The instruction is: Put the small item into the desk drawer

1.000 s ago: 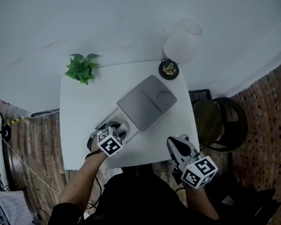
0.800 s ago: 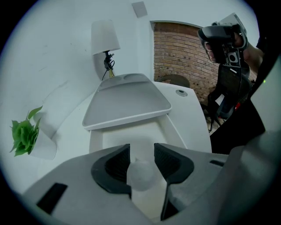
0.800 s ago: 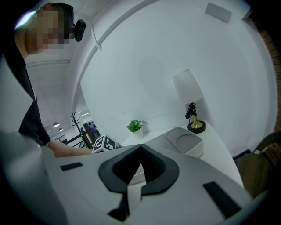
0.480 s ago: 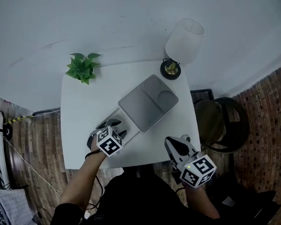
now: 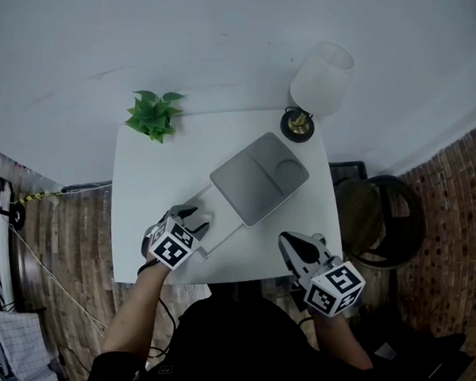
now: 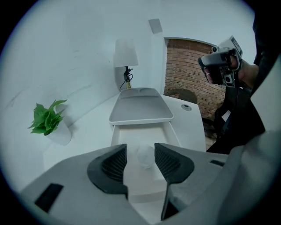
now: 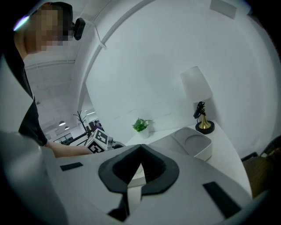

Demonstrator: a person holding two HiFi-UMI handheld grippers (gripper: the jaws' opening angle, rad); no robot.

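Observation:
A grey desk organiser (image 5: 258, 179) lies on the white table (image 5: 142, 189), and its white drawer (image 5: 222, 223) (image 6: 145, 132) is pulled out toward me. A small translucent roundish item (image 6: 145, 157) lies in the drawer; I see it in the gap between my left gripper's jaws. My left gripper (image 5: 193, 220) (image 6: 140, 151) is open just in front of the drawer, and its dark pads (image 6: 115, 163) stand apart from the item. My right gripper (image 5: 292, 244) (image 7: 140, 147) is shut and empty over the table's front right edge, and it also shows as the right gripper (image 6: 219, 66) raised at the right.
A white-shaded lamp (image 5: 319, 78) with a brass base stands at the table's back right corner. A small green plant (image 5: 156, 116) in a white pot sits at the back left. A dark round chair (image 5: 376, 213) stands on the brick-patterned floor to the table's right.
My left gripper has drawn back from over the drawer toward the table's front left. The right gripper has stayed about where it was.

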